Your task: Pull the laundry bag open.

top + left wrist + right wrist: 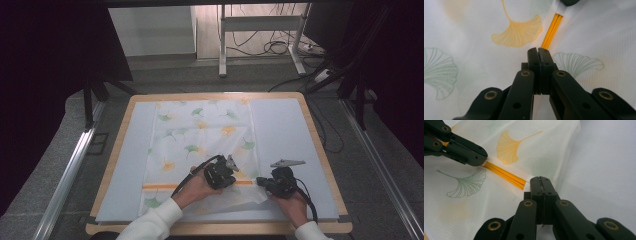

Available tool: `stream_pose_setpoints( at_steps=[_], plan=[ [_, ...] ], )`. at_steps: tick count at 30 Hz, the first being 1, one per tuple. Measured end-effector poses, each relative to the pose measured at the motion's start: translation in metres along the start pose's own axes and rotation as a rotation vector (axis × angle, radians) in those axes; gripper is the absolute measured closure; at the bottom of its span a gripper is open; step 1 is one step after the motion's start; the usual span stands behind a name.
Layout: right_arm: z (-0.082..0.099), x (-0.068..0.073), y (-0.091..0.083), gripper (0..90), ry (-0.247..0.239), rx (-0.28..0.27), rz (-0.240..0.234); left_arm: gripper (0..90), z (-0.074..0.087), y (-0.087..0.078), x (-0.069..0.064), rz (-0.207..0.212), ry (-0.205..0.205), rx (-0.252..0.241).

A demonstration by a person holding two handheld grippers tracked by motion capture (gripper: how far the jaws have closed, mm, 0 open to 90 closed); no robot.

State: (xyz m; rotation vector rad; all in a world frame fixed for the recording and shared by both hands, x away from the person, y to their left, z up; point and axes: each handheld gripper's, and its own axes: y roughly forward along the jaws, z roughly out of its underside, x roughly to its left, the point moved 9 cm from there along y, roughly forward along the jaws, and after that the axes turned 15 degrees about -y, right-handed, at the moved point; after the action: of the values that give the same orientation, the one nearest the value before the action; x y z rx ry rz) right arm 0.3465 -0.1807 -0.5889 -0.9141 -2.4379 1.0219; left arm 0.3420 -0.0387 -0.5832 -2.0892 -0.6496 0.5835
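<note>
**Printed cloth pinched by both grippers along its orange stripe**

Left to right, high view: wooden-edged table [115,145] under a pale blue mat [280,130]; white cloth [200,135] with ginkgo-leaf print spread down the middle, near edge lifted and rumpled. Left gripper [226,176] over the cloth near the orange stripe [160,186], held by the left hand [197,187]. Right gripper [262,182] at the cloth's near right corner, held by the right hand [292,205].

Left gripper view: jaws pressed together on a fold of cloth beside the stripe [552,31].

Right gripper view: jaws closed on the cloth's edge, just past the stripe's end [504,173]; left gripper [482,158] resting at the stripe, upper left.
</note>
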Motion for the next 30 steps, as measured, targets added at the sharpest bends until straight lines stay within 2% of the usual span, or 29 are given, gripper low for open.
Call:
stream_pose_setpoints(
  at_steps=[6,30],
  plan=[
    [0.000,0.000,0.000,89.9,0.000,-0.001,0.000,90.0,0.008,-0.006,0.007,-0.016,-0.006,0.004],
    [0.000,0.000,0.000,89.9,-0.004,-0.004,-0.005,90.0,0.029,-0.020,0.022,-0.016,-0.053,-0.018]
  ],
)
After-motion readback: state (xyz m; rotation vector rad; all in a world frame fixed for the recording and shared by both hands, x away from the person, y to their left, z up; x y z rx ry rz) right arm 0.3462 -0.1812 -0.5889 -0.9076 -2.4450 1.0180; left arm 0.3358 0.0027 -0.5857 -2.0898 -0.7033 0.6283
